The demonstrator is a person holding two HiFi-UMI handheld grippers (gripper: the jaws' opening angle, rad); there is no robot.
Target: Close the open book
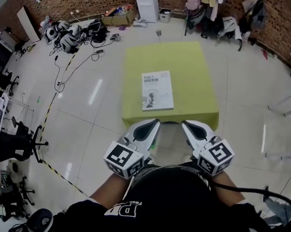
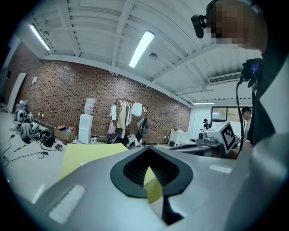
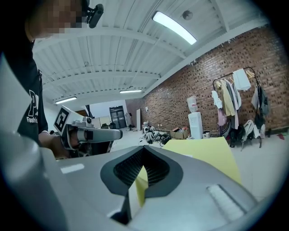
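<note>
- Book lies flat on the yellow table, roughly mid-top, a bit left of the table's centre line and nearer the front edge than the back.
- From the head view it shows one cover face-up in a single portrait outline, so it looks already closed to me. No spread pages visible.
- Long axis runs straight away from the person. I can't tell which side the spine is on.
- Left gripper and right gripper are both held close to the torso, short of the table's front edge, tips angled in toward each other.
- The book is straight ahead and well apart from both, with nothing touching it. It sits more in line with the left gripper, so my call is that left has the shorter reach.
- Left gripper: jaws together, nothing held, only the table showing past the pads.
- Right gripper: same in its own view, jaws together and empty.
- Room: bare tabletop all round the book, widest on the right and at the far side. The left margin is narrower, so a sideways push that way would have less run before the edge.
- Any reach has to clear the front edge first. The floor round the table is open, and the clutter is well off at the back wall.
</note>
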